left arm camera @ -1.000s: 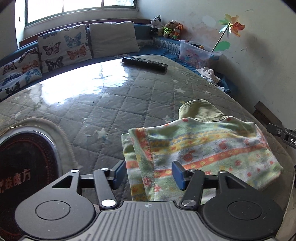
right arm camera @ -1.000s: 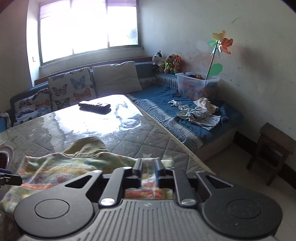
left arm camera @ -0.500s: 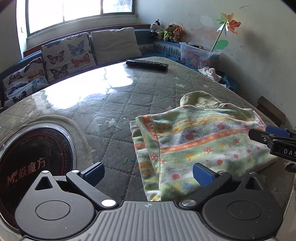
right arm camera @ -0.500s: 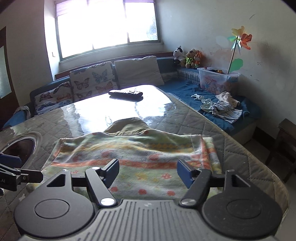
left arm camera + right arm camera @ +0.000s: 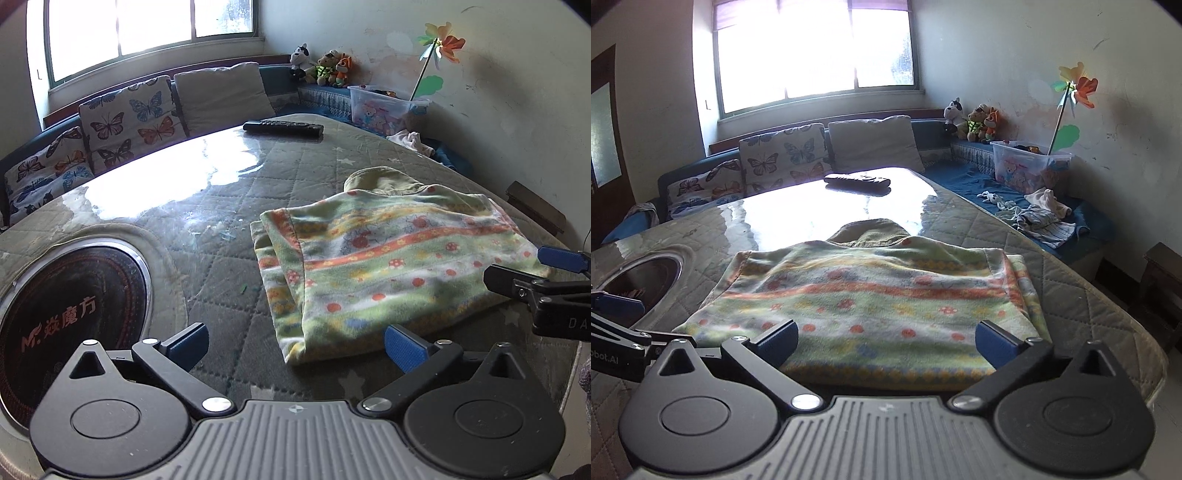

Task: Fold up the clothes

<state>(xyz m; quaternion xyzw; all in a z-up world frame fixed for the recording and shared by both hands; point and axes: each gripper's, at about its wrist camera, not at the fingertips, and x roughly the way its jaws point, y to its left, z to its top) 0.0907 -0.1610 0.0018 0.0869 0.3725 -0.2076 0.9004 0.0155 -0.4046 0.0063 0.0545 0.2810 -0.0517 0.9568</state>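
The patterned garment (image 5: pixel 388 266) was laid folded and flat on the quilted table (image 5: pixel 236 206), well on the near side of the black remote control (image 5: pixel 282 127), which sat at the table's far edge. An olive collar (image 5: pixel 384 179) was seen projecting from the garment's edge on the remote's side. The round cooktop (image 5: pixel 66 314) set into the table was seen apart from the garment, to its left in the left wrist view.

The left gripper (image 5: pixel 295 347) was held wide open on the side of the garment away from the remote, its jaws having just been spread, with only the garment's near corner lying between the blue pads (image 5: pixel 404 347) and no cloth pinched. The right gripper (image 5: pixel 886 338) was likewise held fully spread, its jaws having just been opening; the garment's hem was seen between and under the pads (image 5: pixel 991 341), which were not pressed on it.

Butterfly-print cushions (image 5: pixel 783 158) were seen beyond the remote, under the window.
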